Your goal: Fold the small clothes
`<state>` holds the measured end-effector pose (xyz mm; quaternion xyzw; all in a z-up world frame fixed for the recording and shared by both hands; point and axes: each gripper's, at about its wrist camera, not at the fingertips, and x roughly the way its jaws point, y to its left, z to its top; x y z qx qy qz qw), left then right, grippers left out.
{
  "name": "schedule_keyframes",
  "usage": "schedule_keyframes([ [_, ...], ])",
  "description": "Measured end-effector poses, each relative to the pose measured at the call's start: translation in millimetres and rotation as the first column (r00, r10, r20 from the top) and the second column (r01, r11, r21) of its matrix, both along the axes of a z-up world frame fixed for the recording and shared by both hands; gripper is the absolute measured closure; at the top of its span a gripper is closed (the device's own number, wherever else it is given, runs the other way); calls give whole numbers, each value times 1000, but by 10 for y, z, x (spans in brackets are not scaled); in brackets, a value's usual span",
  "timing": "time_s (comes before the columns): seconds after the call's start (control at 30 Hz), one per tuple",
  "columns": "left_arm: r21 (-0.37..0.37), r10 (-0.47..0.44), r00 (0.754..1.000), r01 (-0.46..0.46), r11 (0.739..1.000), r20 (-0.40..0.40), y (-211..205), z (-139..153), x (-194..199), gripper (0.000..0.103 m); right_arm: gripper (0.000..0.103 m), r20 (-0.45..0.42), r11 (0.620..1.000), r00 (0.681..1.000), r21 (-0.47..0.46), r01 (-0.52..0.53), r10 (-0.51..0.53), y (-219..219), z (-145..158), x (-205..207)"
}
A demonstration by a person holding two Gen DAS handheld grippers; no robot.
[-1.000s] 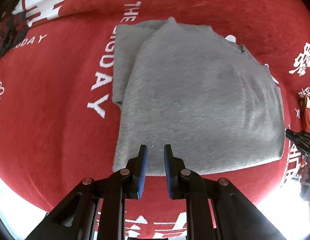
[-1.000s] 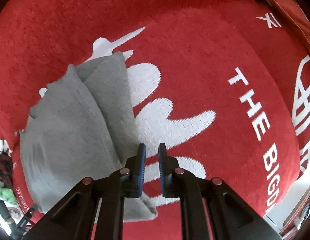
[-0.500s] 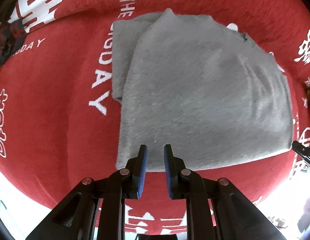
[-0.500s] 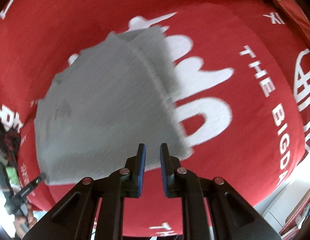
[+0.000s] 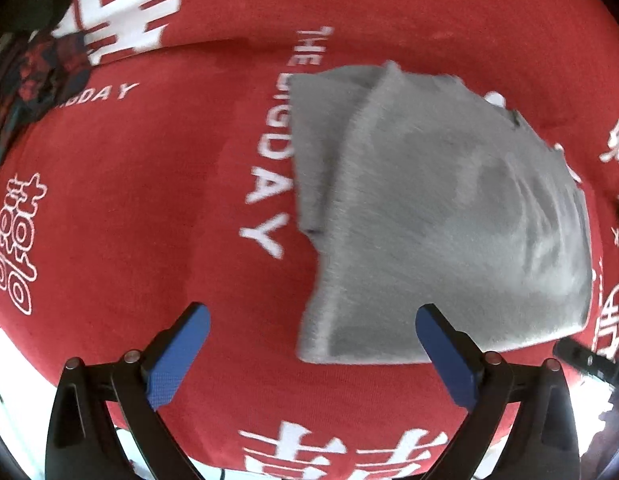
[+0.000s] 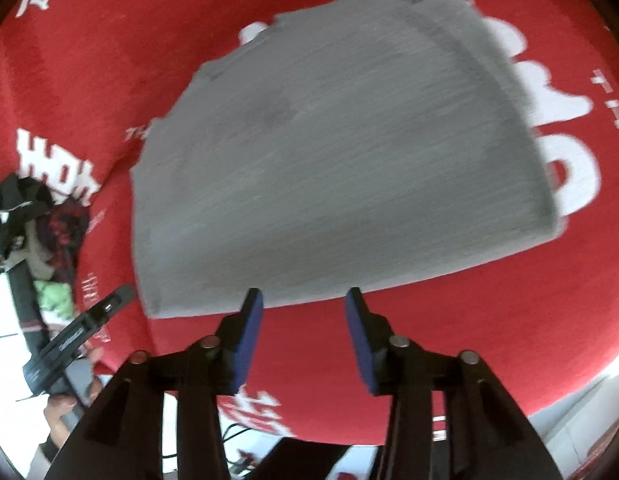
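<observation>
A folded grey garment (image 5: 441, 216) lies flat on the red cloth with white lettering (image 5: 149, 200); it also shows in the right wrist view (image 6: 341, 152). My left gripper (image 5: 309, 320) is wide open and empty, hovering at the garment's near left corner. My right gripper (image 6: 305, 300) is open and empty, just short of the garment's near edge. The left gripper's body shows at the lower left of the right wrist view (image 6: 77, 332).
A pile of dark and patterned clothes (image 5: 33, 64) lies at the far left of the cloth, also in the right wrist view (image 6: 41, 216). The cloth's near edge drops off to a bright floor (image 5: 13, 364). Cables (image 6: 245, 432) lie below the edge.
Both grippers have opened, the left one wide. The right gripper has swung left to face the garment's near edge. The left view has shifted so the garment sits further right.
</observation>
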<state>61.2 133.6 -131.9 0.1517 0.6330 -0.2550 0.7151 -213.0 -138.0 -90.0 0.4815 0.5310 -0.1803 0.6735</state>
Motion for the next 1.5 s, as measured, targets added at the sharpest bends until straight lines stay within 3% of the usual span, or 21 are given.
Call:
schedule_keyframes([
  [0.17, -35, 61, 996, -63, 997, -67, 203, -109, 264, 0, 49, 139, 985, 989, 171, 17, -41, 295, -168, 157],
  [0.23, -57, 88, 992, -94, 994, -90, 273, -147, 336, 0, 39, 209, 964, 976, 265, 1, -58, 425, -267, 231],
  [0.33, -86, 127, 985, -137, 987, -117, 320, -209, 460, 0, 38, 255, 926, 960, 378, 9, -113, 652, -481, 304],
  [0.43, -116, 132, 981, -149, 982, -142, 317, -264, 537, 0, 38, 258, 910, 948, 409, 71, -189, 780, -655, 328],
  [0.6, -179, 88, 978, -122, 976, -188, 212, -370, 637, 0, 38, 292, 875, 897, 451, 178, -333, 836, -820, 346],
  [0.9, -277, 67, 957, -149, 949, -284, 117, -494, 793, 0, 38, 315, 864, 874, 462, 198, -369, 782, -864, 678],
  [0.93, -287, 62, 953, -151, 946, -297, 103, -509, 807, 0, 39, 307, 857, 875, 474, 201, -375, 769, -878, 702],
  [0.97, -305, 55, 946, -158, 939, -320, 78, -531, 827, 0, 53, 298, 850, 876, 488, 201, -378, 753, -894, 726],
  [1.0, -317, 50, 941, -163, 935, -335, 63, -549, 840, 0, 87, 298, 843, 877, 502, 193, -378, 736, -909, 753],
  [1.03, -334, 41, 932, -170, 927, -360, 33, -574, 860, 0, 94, 306, 836, 872, 516, 185, -381, 725, -915, 770],
  [1.2, -437, -29, 861, -229, 870, -508, -192, -709, 967, 0, 95, 408, 836, 823, 531, 139, -396, 606, -667, 776],
  [1.37, -492, -100, 790, -272, 827, -605, -462, -815, 995, 0, 95, 458, 863, 816, 497, 95, -353, 535, -435, 830],
  [1.43, -507, -140, 786, -241, 827, -602, -620, -780, 954, 0, 95, 461, 873, 823, 481, 81, -331, 533, -400, 873],
  [1.5, -505, -173, 806, -173, 846, -566, -808, -706, 865, 0, 95, 460, 882, 833, 466, 68, -307, 542, -389, 902],
])
